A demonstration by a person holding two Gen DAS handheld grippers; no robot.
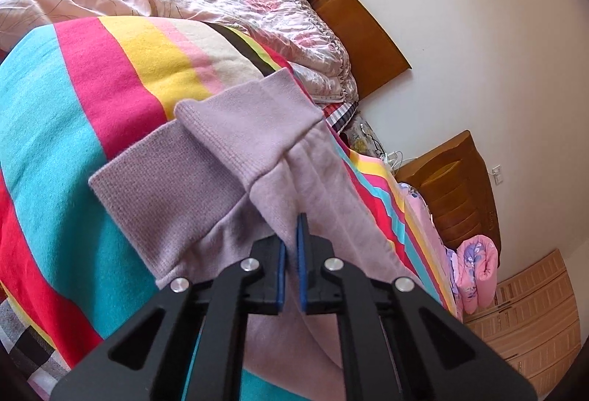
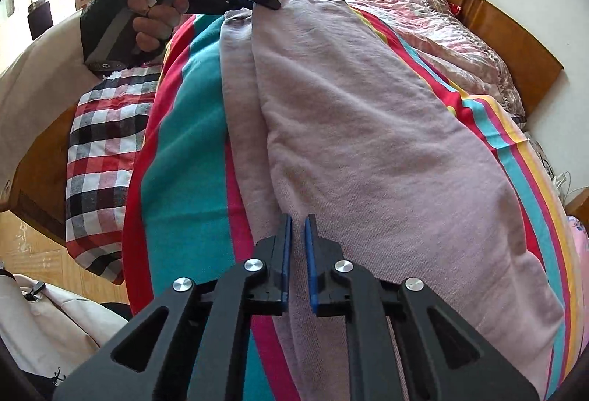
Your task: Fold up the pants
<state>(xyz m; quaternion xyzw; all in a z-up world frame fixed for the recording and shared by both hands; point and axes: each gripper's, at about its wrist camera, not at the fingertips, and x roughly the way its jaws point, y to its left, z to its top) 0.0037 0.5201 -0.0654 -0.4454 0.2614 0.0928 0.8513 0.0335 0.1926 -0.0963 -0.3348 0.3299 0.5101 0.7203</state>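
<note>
Clenched on the lilac pants [image 2: 368,143] lying along the striped blanket [image 2: 176,162], my right tool [image 2: 298,220] and left tool [image 1: 291,228] pinch thin cloth, so I judge uneven lifting could slip an edge free.

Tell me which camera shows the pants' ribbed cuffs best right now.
The left wrist view: both ribbed cuffs of the lilac pants fill its centre, just ahead of the left gripper, shut on the fabric. The right wrist view shows them only small and far off, at the far end, where the left gripper grips.
</note>
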